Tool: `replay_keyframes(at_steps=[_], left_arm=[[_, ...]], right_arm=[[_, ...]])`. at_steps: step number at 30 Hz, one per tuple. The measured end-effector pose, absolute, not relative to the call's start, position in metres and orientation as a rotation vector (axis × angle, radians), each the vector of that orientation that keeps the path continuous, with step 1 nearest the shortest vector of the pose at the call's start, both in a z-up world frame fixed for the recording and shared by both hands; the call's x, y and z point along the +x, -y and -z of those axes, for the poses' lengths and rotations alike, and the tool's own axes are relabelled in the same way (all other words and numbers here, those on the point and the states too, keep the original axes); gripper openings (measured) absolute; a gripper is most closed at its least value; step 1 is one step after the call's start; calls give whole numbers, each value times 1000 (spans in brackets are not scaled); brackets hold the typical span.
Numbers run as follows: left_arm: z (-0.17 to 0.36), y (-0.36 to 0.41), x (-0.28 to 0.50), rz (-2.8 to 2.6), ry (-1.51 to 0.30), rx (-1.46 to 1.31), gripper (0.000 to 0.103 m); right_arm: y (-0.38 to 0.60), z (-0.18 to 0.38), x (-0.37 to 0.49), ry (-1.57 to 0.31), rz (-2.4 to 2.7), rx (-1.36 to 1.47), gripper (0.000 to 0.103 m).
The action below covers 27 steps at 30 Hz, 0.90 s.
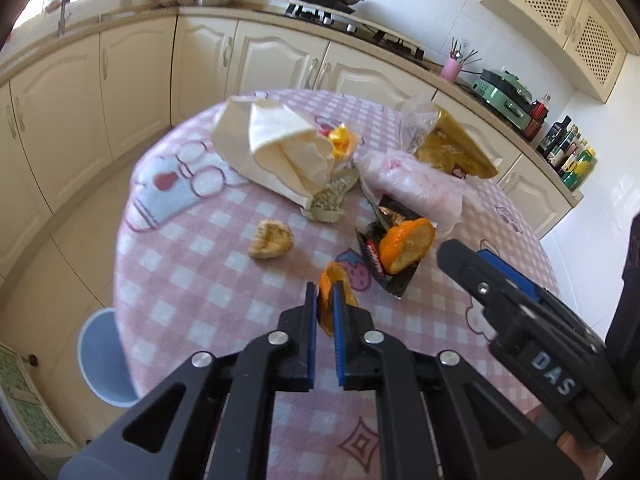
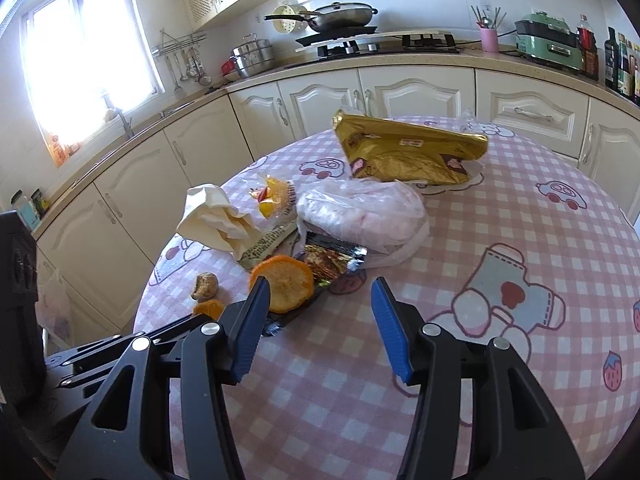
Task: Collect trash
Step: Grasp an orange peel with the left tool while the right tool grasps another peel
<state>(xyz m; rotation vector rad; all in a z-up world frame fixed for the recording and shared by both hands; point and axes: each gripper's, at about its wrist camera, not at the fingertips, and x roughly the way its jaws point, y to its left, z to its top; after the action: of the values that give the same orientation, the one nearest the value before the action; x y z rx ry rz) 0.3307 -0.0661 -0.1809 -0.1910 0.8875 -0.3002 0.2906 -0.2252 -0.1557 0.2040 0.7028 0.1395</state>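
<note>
Step in hand: first pickup of the trash; the left gripper [image 1: 324,300] has its fingers [image 1: 310,320] pinched narrow on a small orange peel piece [image 1: 326,280] at the near edge of the surface [image 1: 200,280], the peel standing between the blue pads.
Right gripper [image 2: 320,308]: fingers wide apart and holding nothing, hovering just before the orange half [image 2: 286,284] that lies on a dark snack wrapper [image 2: 332,258].
Where the trash is: all of it sits in a loose cluster on the pink checked cloth, towards the middle and far side of the surface.
Next move, as I judge it: lift the peel clear and carry it to a bag or bin; the white plastic bag [image 2: 360,210] looks the likeliest holder, though no bin shows. The right fingers would need to come down around the orange half without dragging the wrapper.
Count, orange pieces: two, one held and one on the wrapper.
Count, bitten bread lump [image 1: 270,240]: one.
Count, cream paper bag [image 1: 276,148]: one.
Count, gold foil packet [image 2: 404,152]: one.
Count, yellow sweet wrapper [image 2: 272,196]: one cluster; exact number unclear.
Count, patterned wrapper [image 1: 332,196] beside the paper bag: one.
</note>
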Motion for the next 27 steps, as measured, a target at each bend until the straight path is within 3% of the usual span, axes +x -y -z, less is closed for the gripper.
replay_keyframes(at_steps=[6,12,14,16,27], left_arm=[[162,49,320,290,-825,-214,7],[152,32,319,258,-799,-234,7],[150,28,319,254,-796,-240,7],[149,24,317,256,-790,-245,7],[133,4,299,254,-740,-283,7]], right_arm=[[208,153,301,-700,-157,179,57],[201,159,314,-734,-145,158,57],[202,162,317,-749,-151,167,39],[202,161,315,-747,-154,162,34],[196,129,285,-647,-149,141,29]])
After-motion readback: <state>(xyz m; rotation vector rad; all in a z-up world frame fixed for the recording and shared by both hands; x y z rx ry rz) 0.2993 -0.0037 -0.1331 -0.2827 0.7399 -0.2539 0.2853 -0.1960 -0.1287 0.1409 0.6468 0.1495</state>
